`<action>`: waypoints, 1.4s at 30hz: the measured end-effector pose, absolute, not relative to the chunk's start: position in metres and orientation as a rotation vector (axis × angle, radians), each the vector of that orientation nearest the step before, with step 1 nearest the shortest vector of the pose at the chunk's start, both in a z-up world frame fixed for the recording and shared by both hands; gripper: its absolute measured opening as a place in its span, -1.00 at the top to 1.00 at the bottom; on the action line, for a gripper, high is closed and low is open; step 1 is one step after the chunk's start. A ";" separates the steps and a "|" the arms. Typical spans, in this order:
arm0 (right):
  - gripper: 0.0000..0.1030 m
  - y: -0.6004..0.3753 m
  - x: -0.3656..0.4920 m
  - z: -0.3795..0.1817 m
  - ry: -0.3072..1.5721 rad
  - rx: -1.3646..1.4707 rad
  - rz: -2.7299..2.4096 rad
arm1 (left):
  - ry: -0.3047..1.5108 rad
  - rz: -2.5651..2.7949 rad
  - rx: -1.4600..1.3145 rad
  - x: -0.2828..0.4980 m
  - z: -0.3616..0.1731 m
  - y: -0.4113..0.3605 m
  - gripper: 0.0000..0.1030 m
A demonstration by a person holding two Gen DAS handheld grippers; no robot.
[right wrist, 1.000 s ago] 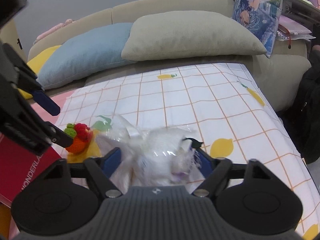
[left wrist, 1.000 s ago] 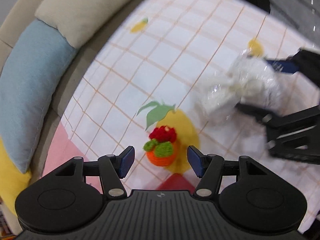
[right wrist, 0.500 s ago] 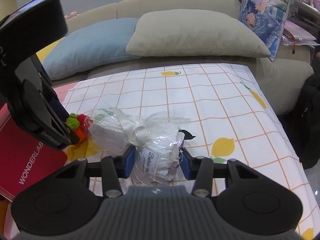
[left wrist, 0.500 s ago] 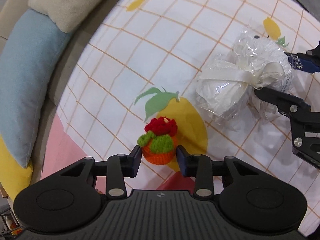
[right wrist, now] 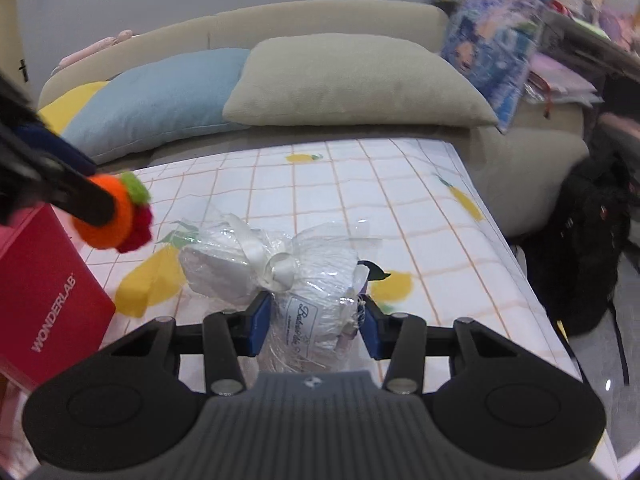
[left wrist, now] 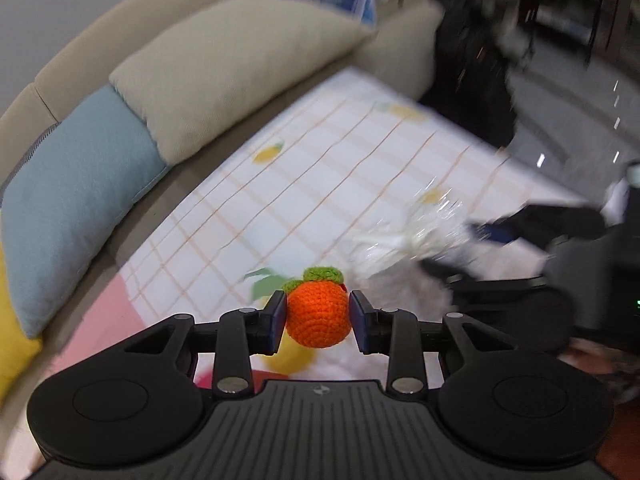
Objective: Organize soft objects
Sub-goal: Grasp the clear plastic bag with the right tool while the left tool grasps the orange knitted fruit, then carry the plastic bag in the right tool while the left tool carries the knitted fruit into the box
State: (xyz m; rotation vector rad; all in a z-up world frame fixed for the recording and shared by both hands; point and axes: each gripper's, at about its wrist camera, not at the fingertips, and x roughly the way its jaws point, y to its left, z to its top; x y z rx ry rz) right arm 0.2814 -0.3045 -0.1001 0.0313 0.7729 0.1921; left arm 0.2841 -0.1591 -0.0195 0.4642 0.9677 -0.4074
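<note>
My left gripper [left wrist: 318, 318] is shut on a small orange crocheted toy [left wrist: 318, 317] with green leaves and a red top, held above the checked cloth. The toy [right wrist: 116, 216] also shows at the left of the right wrist view, clamped in the left gripper's fingers [right wrist: 76, 192]. My right gripper [right wrist: 314, 320] is shut on a white soft item wrapped in clear plastic with a white ribbon [right wrist: 280, 276], over the cloth. The same bundle [left wrist: 404, 240] appears blurred at the right of the left wrist view.
A lemon-print checked cloth [right wrist: 360, 184] covers the surface. Behind it a beige sofa holds a blue cushion [right wrist: 160, 100], a beige cushion [right wrist: 352, 84], a yellow cushion [right wrist: 68, 100] and a printed cushion [right wrist: 492, 52]. A red WONDERLAB box [right wrist: 44, 300] lies at left. A black bag [right wrist: 588, 248] stands at right.
My left gripper closed on the crocheted toy and lifted it off the cloth, tilting upward. My right gripper closed on the wrapped bundle and holds it.
</note>
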 end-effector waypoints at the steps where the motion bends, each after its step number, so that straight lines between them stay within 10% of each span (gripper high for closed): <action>1: 0.11 -0.308 0.278 -0.098 0.780 0.043 0.182 | 0.953 -0.418 0.434 0.274 -0.015 -0.159 0.26; 37: 0.10 -0.223 0.096 -0.041 1.106 0.124 0.215 | 0.818 -0.312 -0.072 0.048 -0.014 -0.001 0.30; 42: 0.10 -0.197 0.086 -0.003 0.946 0.073 0.255 | 0.729 -0.258 -0.133 0.046 0.002 0.030 0.65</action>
